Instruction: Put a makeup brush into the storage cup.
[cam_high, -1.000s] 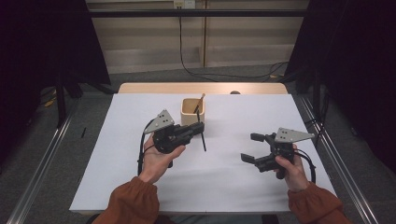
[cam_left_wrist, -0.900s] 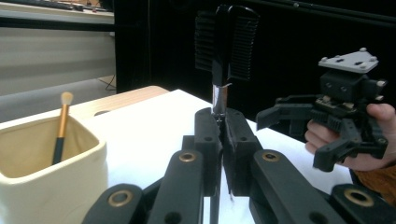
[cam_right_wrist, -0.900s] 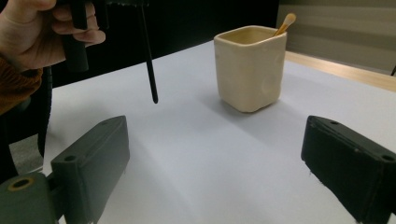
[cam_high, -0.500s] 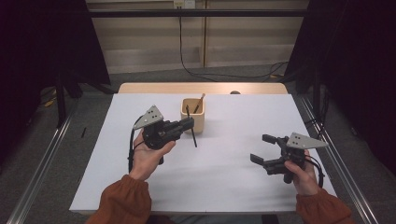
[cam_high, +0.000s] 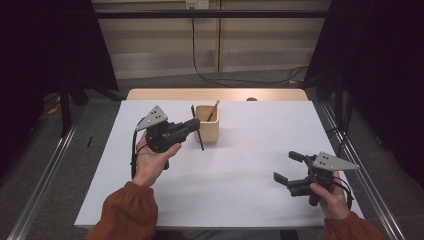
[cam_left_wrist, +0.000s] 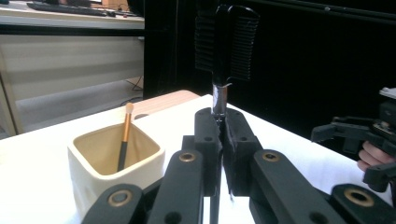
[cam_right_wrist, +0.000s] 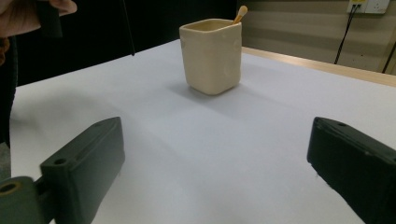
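The left gripper (cam_high: 192, 124), its jaws clamped on the thin stem of a black comb-like brush (cam_left_wrist: 226, 42), has drifted leftward over the last second, so the brush now hangs upright just beside the cream cup (cam_high: 207, 124) that holds a gold-handled brush (cam_left_wrist: 124, 135); I judge a drop into the cup is close. The right gripper (cam_high: 289, 167), jaws wide and empty, has pulled back to the near right corner. Everything rests on a white table (cam_high: 250, 150), with dark curtains and cables behind.
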